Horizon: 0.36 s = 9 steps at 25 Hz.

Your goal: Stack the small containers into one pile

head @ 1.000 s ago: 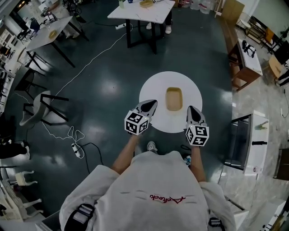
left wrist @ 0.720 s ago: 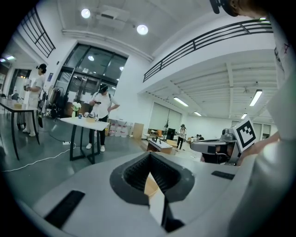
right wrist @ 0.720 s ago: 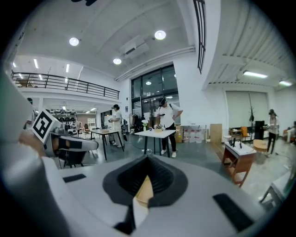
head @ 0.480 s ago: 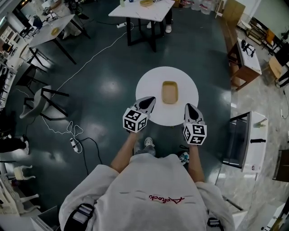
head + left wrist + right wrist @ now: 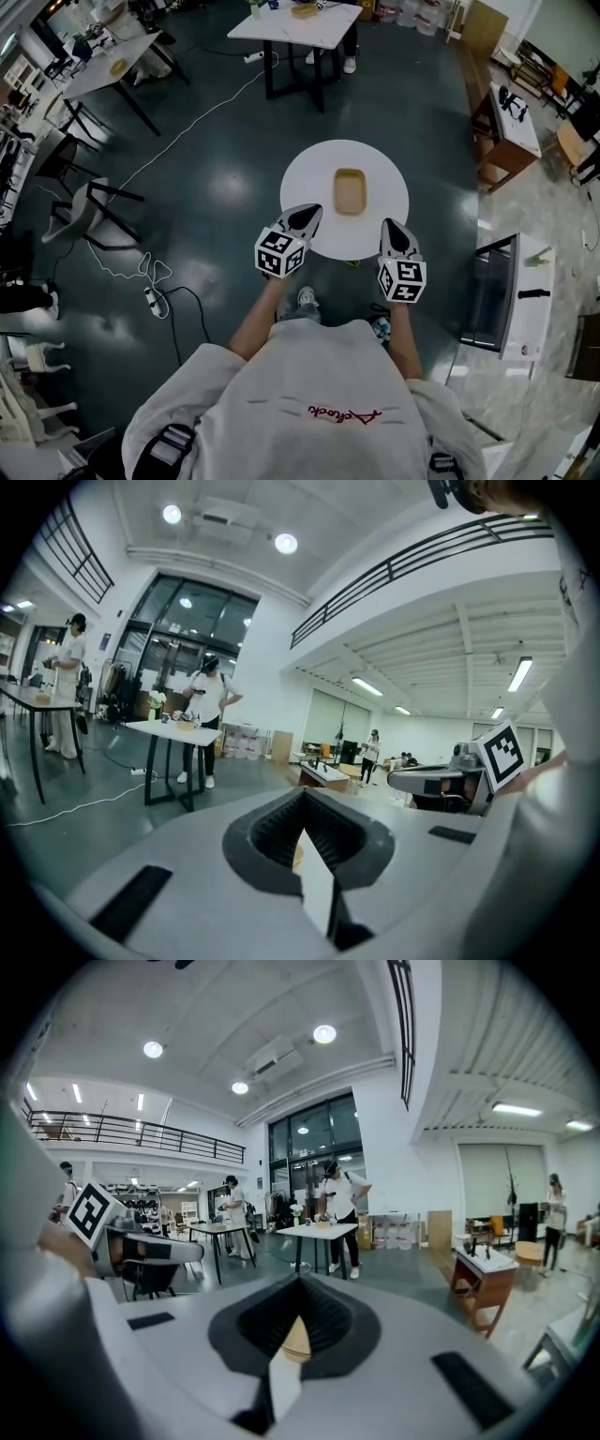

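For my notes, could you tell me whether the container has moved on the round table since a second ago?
No. The container sits near the middle of the round table, same spot as before.

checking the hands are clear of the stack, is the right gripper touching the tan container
Apart. The head view shows bare white table between the right gripper and the tan container; the gripper's jaws are shut on nothing.
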{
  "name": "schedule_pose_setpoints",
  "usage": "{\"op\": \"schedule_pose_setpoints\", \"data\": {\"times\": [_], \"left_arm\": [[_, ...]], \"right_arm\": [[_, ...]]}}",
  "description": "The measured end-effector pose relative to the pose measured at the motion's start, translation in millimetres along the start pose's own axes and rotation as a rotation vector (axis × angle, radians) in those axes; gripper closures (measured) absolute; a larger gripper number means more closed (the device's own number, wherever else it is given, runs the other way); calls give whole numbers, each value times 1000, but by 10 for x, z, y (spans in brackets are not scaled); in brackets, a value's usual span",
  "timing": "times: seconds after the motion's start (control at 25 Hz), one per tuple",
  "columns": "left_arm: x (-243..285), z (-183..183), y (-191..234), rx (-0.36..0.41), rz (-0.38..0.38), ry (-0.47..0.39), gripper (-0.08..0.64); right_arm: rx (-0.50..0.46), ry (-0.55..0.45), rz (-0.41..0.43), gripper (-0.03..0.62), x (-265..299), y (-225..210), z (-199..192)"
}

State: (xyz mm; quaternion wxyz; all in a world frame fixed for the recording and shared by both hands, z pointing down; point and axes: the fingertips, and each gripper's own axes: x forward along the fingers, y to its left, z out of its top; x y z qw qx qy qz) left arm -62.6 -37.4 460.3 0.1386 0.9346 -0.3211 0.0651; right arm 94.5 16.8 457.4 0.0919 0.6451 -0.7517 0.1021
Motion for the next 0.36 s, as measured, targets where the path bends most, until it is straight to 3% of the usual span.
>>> {"op": "schedule_pose_setpoints", "data": {"times": [0.36], "left_arm": [[-4,27,14,4,2,-2,551]], "right_arm": [[2,1,7,572,31,21,8]]}}
